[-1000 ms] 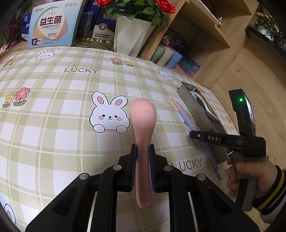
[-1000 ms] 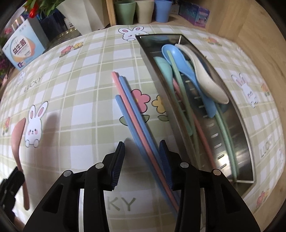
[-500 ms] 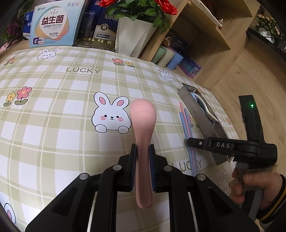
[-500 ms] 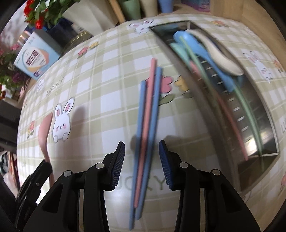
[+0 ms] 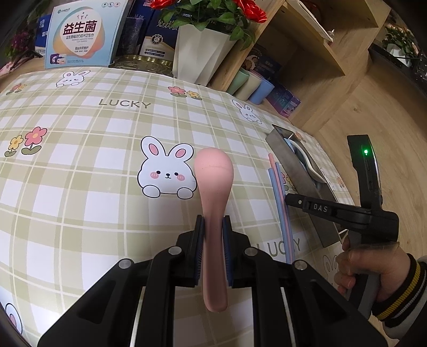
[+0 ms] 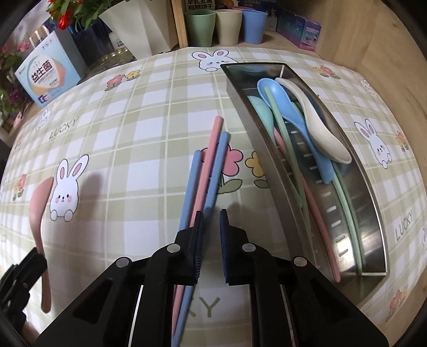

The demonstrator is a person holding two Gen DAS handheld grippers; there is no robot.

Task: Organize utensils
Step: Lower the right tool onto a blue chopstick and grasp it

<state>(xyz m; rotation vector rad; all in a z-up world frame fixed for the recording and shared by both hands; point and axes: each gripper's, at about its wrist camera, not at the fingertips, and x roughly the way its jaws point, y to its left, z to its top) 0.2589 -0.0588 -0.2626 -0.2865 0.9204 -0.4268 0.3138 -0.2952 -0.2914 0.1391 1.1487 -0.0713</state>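
Observation:
My left gripper (image 5: pixel 213 221) is shut on the handle of a pink spoon (image 5: pixel 213 170), whose bowl points away over the checked tablecloth; that spoon (image 6: pixel 40 202) also shows at the left of the right wrist view. Three chopsticks (image 6: pixel 210 160), two blue and one pink, lie beside the steel tray (image 6: pixel 267 160). My right gripper (image 6: pixel 210 216) hangs over their near ends, its jaws closing to a narrow gap. Only cloth shows in that gap; the chopsticks run under the left finger. The tray holds blue (image 6: pixel 288 106), white (image 6: pixel 315 117) and teal spoons plus green and pink chopsticks.
A white flower pot (image 5: pixel 200 53), boxes and a gold tin stand along the table's back edge. Three cups (image 6: pixel 226 24) sit on a wooden shelf behind the tray. A person's hand in a striped cuff (image 5: pixel 373 272) holds the right gripper (image 5: pixel 289 198).
The right gripper's jaws have drawn from wide apart to nearly together. The chopsticks, between the fingers before, now pass under the left finger. The left gripper and pink spoon have not moved.

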